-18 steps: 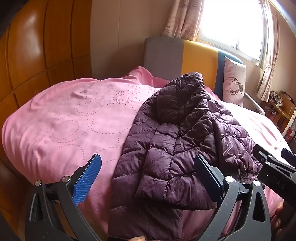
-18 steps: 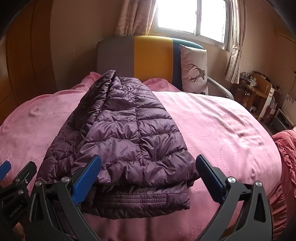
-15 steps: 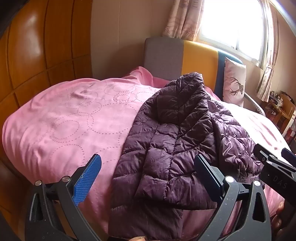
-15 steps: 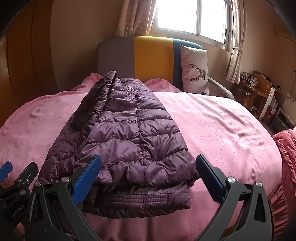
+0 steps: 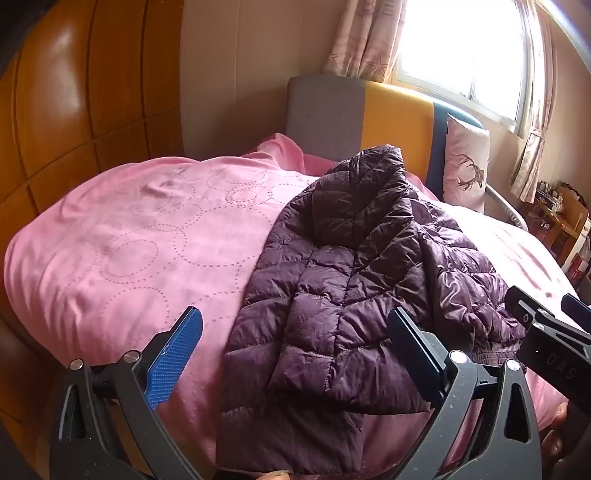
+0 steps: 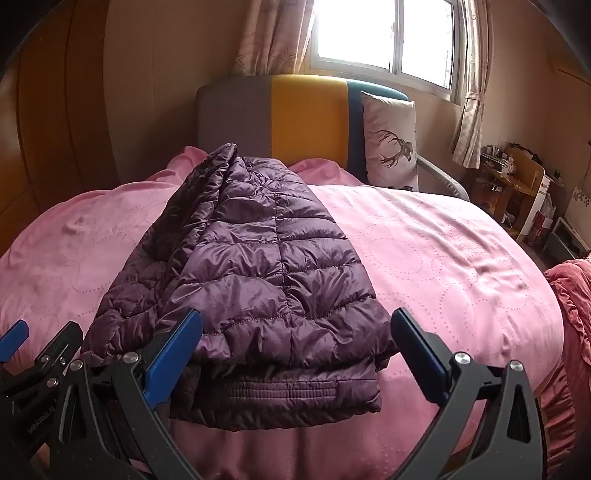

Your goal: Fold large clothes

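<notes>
A dark purple quilted puffer jacket [image 5: 354, 280] [image 6: 255, 280] lies lengthwise on the pink bedspread [image 5: 147, 243] [image 6: 424, 251], folded over itself, its hem hanging at the near edge of the bed. My left gripper [image 5: 295, 350] is open above the jacket's near left corner, nothing between its blue pads. My right gripper [image 6: 295, 350] is open too, hovering over the jacket's hem without touching it. Each gripper shows at the edge of the other's view: the right gripper [image 5: 546, 332] and the left gripper [image 6: 40, 354].
A grey, yellow and blue headboard [image 6: 295, 114] and a deer-print pillow [image 6: 389, 140] stand at the far end. Wooden wardrobe panels [image 5: 81, 110] line the left. A cluttered desk [image 6: 517, 181] and a red blanket [image 6: 569, 295] sit at right, below a curtained window [image 6: 384, 33].
</notes>
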`<state>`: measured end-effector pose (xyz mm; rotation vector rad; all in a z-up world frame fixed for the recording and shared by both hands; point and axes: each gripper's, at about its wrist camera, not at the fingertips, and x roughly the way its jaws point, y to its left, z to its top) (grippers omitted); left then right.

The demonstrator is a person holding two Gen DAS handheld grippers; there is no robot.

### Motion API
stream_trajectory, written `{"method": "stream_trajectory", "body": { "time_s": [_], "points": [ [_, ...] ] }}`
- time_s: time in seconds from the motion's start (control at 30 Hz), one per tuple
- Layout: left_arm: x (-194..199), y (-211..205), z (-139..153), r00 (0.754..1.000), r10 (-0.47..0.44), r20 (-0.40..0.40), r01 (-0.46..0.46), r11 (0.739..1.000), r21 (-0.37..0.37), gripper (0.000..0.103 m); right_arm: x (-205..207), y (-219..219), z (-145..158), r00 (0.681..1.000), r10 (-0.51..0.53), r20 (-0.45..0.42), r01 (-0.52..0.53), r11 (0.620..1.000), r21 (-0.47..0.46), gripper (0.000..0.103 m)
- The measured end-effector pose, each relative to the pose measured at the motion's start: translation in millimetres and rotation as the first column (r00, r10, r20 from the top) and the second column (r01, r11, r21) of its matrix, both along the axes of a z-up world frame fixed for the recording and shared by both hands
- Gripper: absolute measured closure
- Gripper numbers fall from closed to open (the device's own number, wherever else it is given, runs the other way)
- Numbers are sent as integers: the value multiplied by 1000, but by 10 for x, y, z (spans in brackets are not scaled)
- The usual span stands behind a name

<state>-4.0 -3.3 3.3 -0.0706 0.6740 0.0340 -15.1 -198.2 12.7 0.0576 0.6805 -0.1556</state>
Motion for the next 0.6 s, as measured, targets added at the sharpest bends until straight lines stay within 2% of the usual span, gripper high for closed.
{"method": "stream_trajectory", "body": {
  "time_s": [0.6],
  "points": [
    [-35, -16, -5, 1000, -6, 3, 6, 1000, -4, 4, -16, 7, -16, 1000, 3, -2, -3, 1000, -5, 2]
  ]
}}
